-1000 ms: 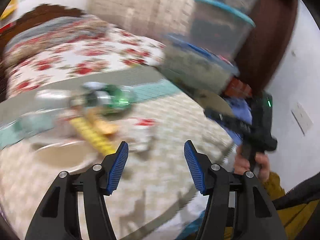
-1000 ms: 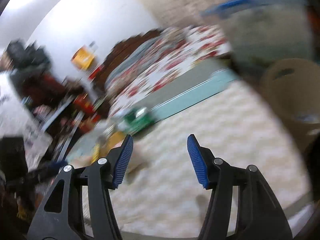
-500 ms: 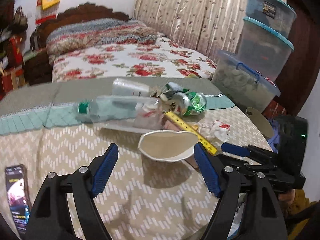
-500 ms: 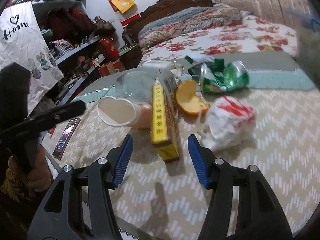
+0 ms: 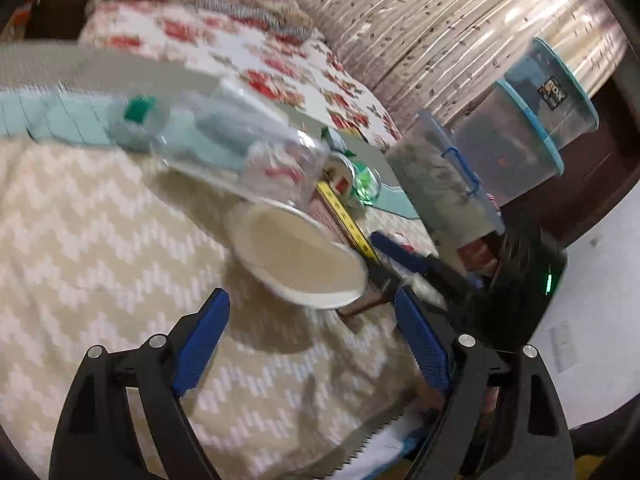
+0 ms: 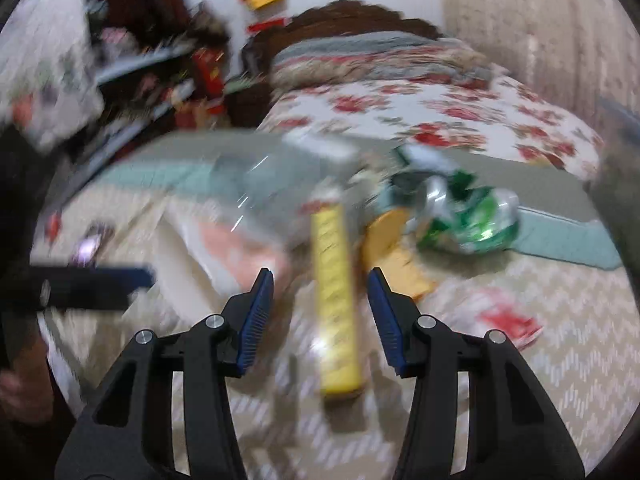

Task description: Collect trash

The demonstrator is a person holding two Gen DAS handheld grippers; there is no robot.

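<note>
Trash lies in a heap on the cloth-covered table (image 5: 88,240). A tipped paper cup (image 5: 298,258) lies just ahead of my open left gripper (image 5: 310,320). Behind it lies a clear plastic bottle (image 5: 224,148) with a green cap. A long yellow box (image 6: 335,300) lies between the fingers of my open right gripper (image 6: 320,280), and it also shows in the left wrist view (image 5: 346,216). A crushed green can (image 6: 468,216), an orange peel (image 6: 390,236) and a crumpled red-and-white wrapper (image 6: 500,316) lie to the right.
A bed with a floral cover (image 6: 440,116) stands behind the table. Stacked plastic storage bins (image 5: 520,128) stand at the right. A phone (image 6: 90,246) lies on the table at the left. Cluttered shelves (image 6: 152,68) fill the far left.
Both grippers have moved closer to the trash heap. The left one has closed in on the paper cup; the right one now has the yellow box between its fingers. Both views are blurred.
</note>
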